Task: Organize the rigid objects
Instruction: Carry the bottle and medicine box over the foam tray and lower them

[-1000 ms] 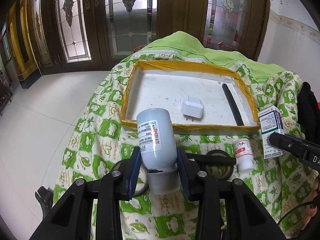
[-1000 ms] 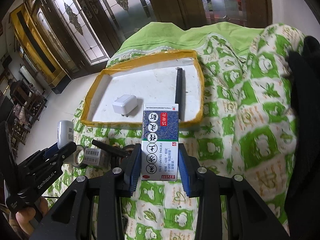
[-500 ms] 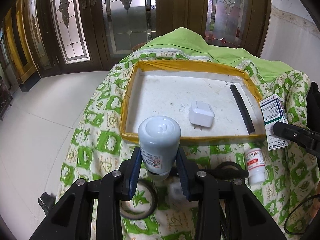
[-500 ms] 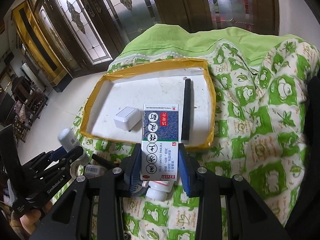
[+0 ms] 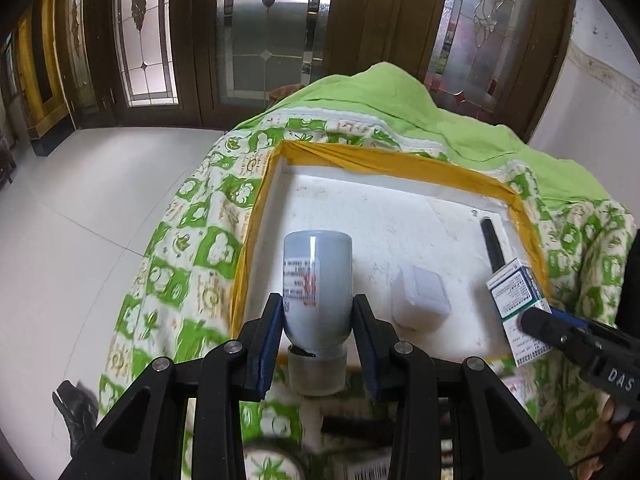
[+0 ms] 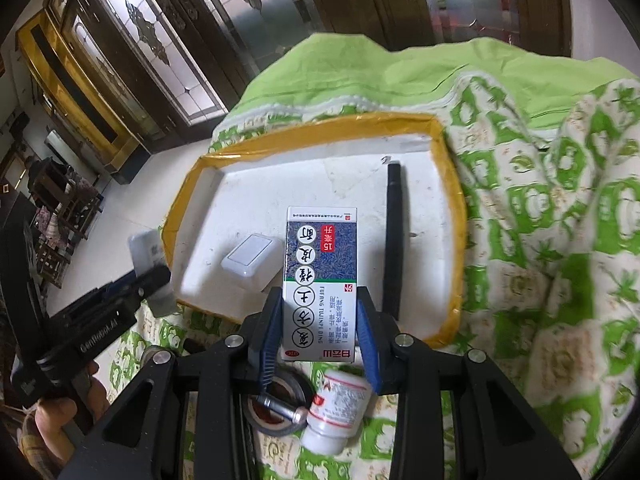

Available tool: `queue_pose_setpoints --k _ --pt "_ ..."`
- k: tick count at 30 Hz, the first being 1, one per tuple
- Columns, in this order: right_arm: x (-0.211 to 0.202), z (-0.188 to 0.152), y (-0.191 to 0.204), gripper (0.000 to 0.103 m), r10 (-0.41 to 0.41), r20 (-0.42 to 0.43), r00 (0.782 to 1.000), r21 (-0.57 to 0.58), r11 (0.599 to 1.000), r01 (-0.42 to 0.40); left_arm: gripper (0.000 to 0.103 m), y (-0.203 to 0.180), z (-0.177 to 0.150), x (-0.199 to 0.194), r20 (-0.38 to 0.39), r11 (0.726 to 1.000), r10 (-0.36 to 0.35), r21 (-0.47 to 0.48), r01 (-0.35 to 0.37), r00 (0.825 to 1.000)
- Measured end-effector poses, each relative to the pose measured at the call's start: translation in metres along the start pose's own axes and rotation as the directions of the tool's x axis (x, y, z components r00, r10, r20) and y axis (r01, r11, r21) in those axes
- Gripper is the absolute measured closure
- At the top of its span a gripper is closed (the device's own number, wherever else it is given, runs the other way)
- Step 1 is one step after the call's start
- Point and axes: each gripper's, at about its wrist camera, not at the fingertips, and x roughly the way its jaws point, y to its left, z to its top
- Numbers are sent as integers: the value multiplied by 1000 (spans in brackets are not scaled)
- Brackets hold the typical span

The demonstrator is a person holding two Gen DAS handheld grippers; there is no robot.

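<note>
Where the tray (image 6: 448,184) lies, charger (image 6: 250,258) and pen (image 6: 394,240) rest apart.

A home: stained-glass wooden doors (image 5: 256,32), quilt-covered bed (image 6: 540,240).

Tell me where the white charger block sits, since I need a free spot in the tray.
The white charger block lies inside the yellow-rimmed tray, near its front edge, left of the held medicine box in the right wrist view.
</note>
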Motion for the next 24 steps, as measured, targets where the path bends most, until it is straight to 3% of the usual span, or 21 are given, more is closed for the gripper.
queue_pose_setpoints --k 9,21,22,24 --pt "29 19 -1 70 -11 17 1000 5 1000 11 67 0 13 34 -34 1000 24 6 -24 999" --pt "49 17 -8 70 -114 19 993 -29 993 114 66 10 1 47 -59 999 41 7 -41 997" --pt "49 16 -10 70 -112 16 994 -25 993 112 65 9 0 43 -52 999 43 13 -42 998" --pt "48 14 -12 69 -113 18 993 -15 993 113 47 7 -2 36 -42 999 30 18 -29 999"
